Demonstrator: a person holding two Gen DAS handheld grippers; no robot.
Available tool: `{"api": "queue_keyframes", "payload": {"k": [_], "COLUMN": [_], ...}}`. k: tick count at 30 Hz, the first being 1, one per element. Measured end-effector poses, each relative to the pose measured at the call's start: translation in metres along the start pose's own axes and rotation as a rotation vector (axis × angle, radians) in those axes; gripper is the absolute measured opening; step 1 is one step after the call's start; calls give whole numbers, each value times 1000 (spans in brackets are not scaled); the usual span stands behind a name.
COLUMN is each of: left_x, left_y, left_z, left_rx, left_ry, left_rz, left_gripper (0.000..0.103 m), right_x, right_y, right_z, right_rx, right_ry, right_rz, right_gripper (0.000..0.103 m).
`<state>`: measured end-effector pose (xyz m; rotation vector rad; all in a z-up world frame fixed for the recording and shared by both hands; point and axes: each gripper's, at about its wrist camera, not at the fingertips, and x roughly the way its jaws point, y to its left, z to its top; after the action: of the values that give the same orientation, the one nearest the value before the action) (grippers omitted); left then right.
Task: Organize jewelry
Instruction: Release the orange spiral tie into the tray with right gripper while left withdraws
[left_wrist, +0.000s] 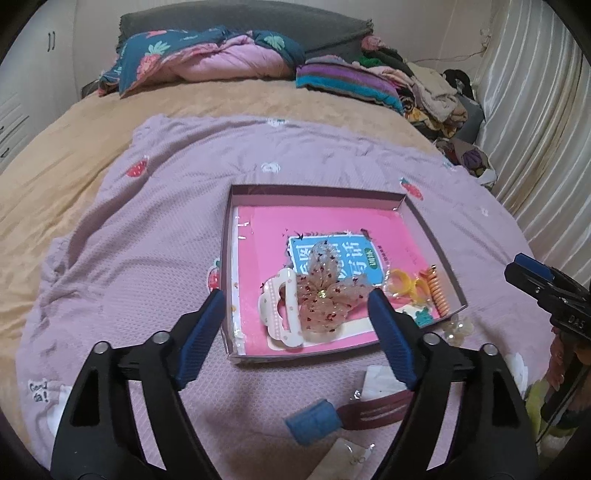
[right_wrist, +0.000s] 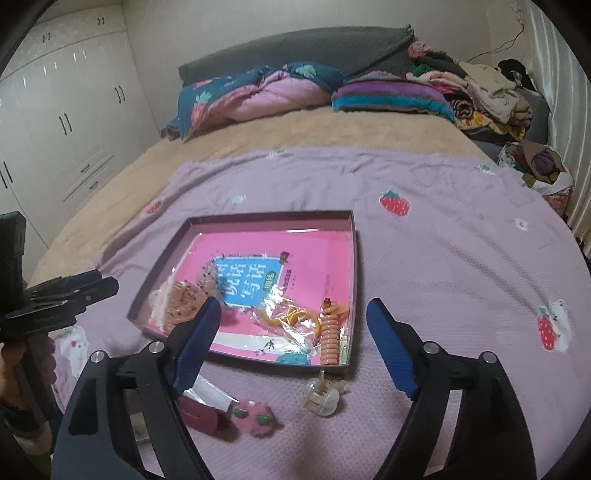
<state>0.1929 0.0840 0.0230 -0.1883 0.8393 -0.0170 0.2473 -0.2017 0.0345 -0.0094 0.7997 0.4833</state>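
A: Both grippers hang over the bed, and the left gripper (left_wrist: 295, 299) is spread wide with nothing between its pads.

B: Same for the right gripper (right_wrist: 293, 308): released, nothing in it. Look at the tray (left_wrist: 436, 240) on the lilac blanket (left_wrist: 129, 240) near the bed's front edge. It's filling up.

A: It is. In the tray's near left corner sit the white claw clip (left_wrist: 279, 310) and the sheer bow (left_wrist: 328, 291), touching each other. Towards the near right corner I see yellow rings in a clear bag (left_wrist: 406, 286) and the orange coil tie (left_wrist: 437, 291) against the right wall.

B: So that's a good share sorted, I'd say. But plenty lies outside, between the tray's near wall and the front edge of the bed.

A: Right: a clear claw clip (right_wrist: 321, 397) just beside the tray's near right corner, a pink fuzzy clip (right_wrist: 256, 417) next to it, a dark red snap clip (left_wrist: 373, 411) with a blue felt piece (left_wrist: 314, 424) touching its end.

B: And some small clear packets (left_wrist: 380, 380) around them; I can't tell what's inside.

A: My read is roughly halfway, with the loose pieces at the front the obvious job left.
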Motion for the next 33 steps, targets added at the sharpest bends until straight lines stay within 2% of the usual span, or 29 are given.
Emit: {"api": "queue_keyframes", "payload": {"k": [2,6,19,33], "left_x": [-8,-28,-66,-82], "left_y": [-1,-3,-9,-12], "left_z": [1,2,-9,-41], "left_rx": [-5,-5,1,15], "left_ry": [-17,-55,-113,-108], "left_rz": [2,3,1,4], "left_gripper": [85,93,93,93], "right_x": [-11,-31,-77,-94], "right_y": [1,3,10,18], "right_z": [0,0,-7,-35], "right_rx": [-2,0,-18,-40], "right_ry": [-18,-58,-127,-121], "right_rz": [-2,2,7,18], "right_gripper": [83,88,89,89]}}
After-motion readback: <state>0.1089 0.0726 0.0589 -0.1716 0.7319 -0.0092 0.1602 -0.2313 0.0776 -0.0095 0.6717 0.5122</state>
